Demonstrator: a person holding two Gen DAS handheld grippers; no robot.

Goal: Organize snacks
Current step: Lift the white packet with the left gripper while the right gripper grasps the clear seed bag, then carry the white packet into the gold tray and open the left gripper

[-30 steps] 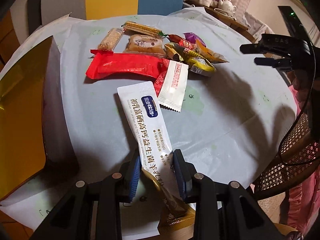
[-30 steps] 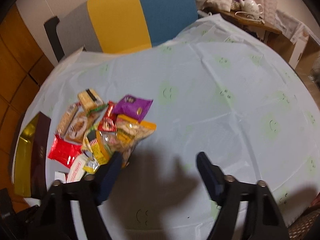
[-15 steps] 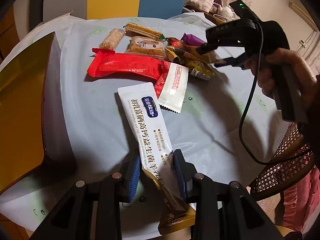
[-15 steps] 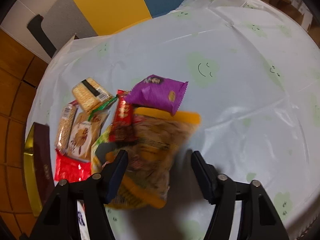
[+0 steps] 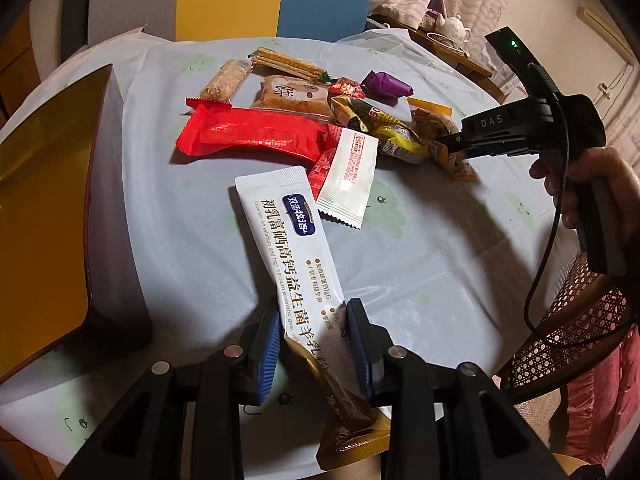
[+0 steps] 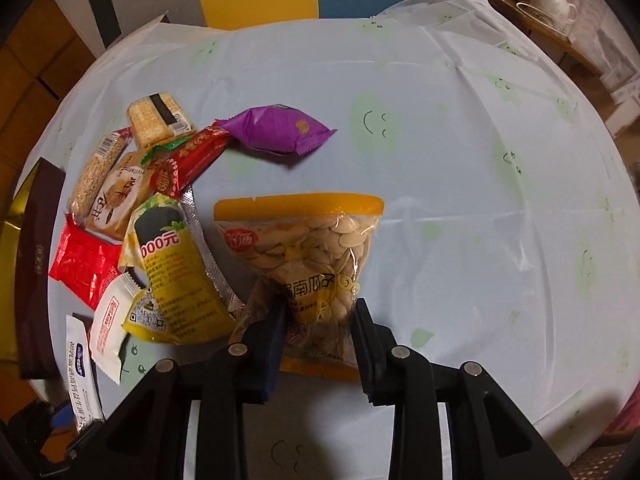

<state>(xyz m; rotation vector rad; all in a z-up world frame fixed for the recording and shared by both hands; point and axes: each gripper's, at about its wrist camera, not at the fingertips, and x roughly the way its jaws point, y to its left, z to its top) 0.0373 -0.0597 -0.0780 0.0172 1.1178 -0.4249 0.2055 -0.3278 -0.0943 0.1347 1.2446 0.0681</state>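
Snack packets lie in a loose pile on the round table [image 5: 440, 264]. My left gripper [image 5: 312, 320] is shut on the near end of a long white sachet [image 5: 288, 232] with a blue label, which slants up from the jaws. My right gripper [image 6: 320, 316] is closing its jaws on the lower part of a clear pumpkin seed bag [image 6: 304, 240] with an orange top band. The pads pinch the bag so that it narrows between them. In the left wrist view the right gripper [image 5: 452, 148] reaches in from the right, held by a hand, onto the seed bag [image 5: 434, 124].
A gold-lined box [image 5: 40, 200] stands open at the left. The pile holds a red packet [image 5: 256, 136], a small white packet [image 5: 348, 176], a yellow packet [image 6: 172, 280], a purple packet [image 6: 276, 128] and cracker bars. A wicker chair [image 5: 568, 344] is at the right.
The right gripper came down over the pile's right side and its jaws closed from wide onto the seed bag. The left gripper kept still with the white sachet.
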